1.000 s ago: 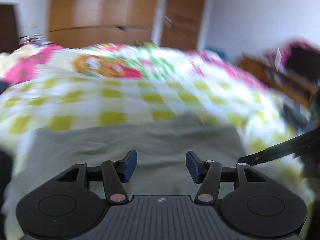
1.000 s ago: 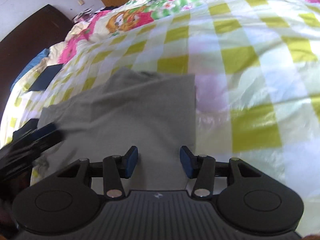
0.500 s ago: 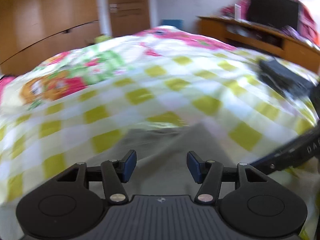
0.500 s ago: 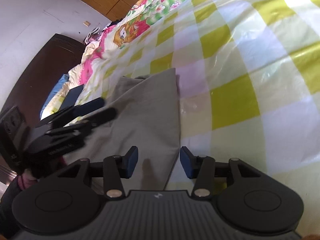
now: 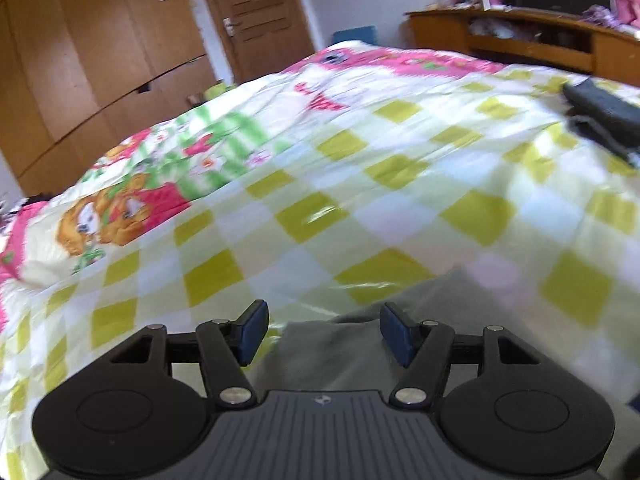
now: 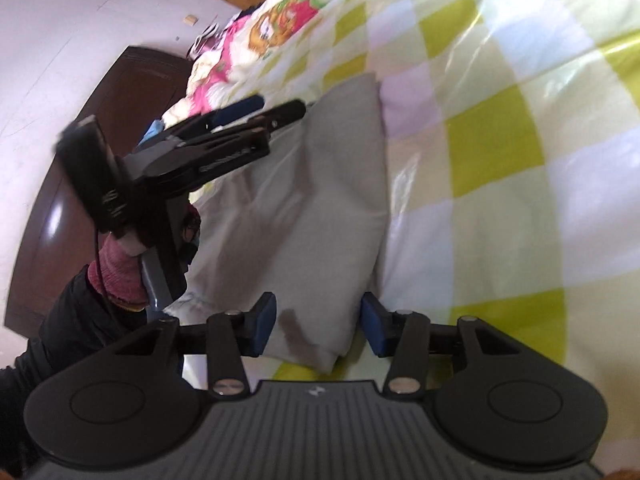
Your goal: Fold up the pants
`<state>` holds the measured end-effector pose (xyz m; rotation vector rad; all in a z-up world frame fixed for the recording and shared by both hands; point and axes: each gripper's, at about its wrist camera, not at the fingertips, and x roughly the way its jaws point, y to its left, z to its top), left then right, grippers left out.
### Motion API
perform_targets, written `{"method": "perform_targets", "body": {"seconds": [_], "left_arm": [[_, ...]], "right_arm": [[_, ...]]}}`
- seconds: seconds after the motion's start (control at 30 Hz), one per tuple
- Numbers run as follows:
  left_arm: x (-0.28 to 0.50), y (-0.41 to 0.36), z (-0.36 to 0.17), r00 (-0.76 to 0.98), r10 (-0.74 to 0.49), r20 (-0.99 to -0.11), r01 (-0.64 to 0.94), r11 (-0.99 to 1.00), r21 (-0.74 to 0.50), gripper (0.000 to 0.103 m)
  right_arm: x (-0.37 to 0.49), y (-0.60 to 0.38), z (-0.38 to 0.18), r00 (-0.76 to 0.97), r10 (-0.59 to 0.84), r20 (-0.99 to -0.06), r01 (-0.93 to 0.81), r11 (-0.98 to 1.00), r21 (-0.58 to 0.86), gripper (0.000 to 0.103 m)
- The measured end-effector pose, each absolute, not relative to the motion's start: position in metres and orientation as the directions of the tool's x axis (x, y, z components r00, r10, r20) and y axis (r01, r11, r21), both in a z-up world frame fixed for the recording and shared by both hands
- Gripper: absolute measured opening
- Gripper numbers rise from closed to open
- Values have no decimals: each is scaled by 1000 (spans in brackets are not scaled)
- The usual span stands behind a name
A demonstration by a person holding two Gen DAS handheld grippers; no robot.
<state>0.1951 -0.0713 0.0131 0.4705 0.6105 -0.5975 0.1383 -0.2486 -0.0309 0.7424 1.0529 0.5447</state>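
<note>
The grey pants [image 6: 320, 200] lie folded in a long strip on the checked bedspread [image 6: 500, 140]. My right gripper [image 6: 318, 328] is open at their near end; the near corner lies between its blue pads, which do not press on it. My left gripper [image 6: 272, 114] hovers over the far left part of the strip, held by a hand in a pink cuff [image 6: 120, 276]. In the left wrist view the left gripper [image 5: 324, 334] has its jaws opening above the pants [image 5: 340, 348]. Grey cloth lies below the gap, and nothing is gripped.
The yellow-and-white checked bedspread [image 5: 360, 200] with a pink cartoon border stretches ahead. A dark object [image 5: 604, 116] lies on it at the far right. Wooden wardrobes [image 5: 100, 60], a door and a low cabinet [image 5: 520, 36] line the walls. A dark headboard [image 6: 100, 128] stands on the left.
The left gripper swept sideways along the pants and rolled, its jaws widening a little. The right gripper rolled and settled at the near corner of the pants, its jaws as wide as before.
</note>
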Motion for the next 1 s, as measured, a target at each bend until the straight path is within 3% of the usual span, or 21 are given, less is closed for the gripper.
{"method": "perform_targets", "body": {"seconds": [0.07,0.13,0.17,0.2,0.47,0.73,0.8,1.0], "left_arm": [[188,-76,22,636,-423,-645,686,692,223,75],[184,-82,22,607,-446,-658,724,652,226,76],[186,-85,20,599,-438,-670,729,644,231,75],[190,-87,16,589,-430,-685,732,644,225,75],[202,-109,34,439,-486,-755,842,515,159,75],[202,-181,27,284,-385,-878,953,210,216,75],[209,-191,20,258,-369,-893,957,223,184,63],[204,-199,5,221,-323,-920,968,186,167,53]], "right_arm": [[144,-247,-34,390,726,-566,-44,629,776,48],[150,-244,-42,392,741,-545,2,592,806,39],[153,-242,-46,385,748,-540,23,577,816,19],[155,-240,-47,370,757,-539,26,571,821,7],[146,-258,-34,361,715,-599,-42,654,755,5],[146,-273,-26,364,677,-639,-97,710,697,6],[146,-274,-30,363,686,-631,-78,697,713,6],[147,-275,-34,370,702,-609,-57,671,739,7]]}}
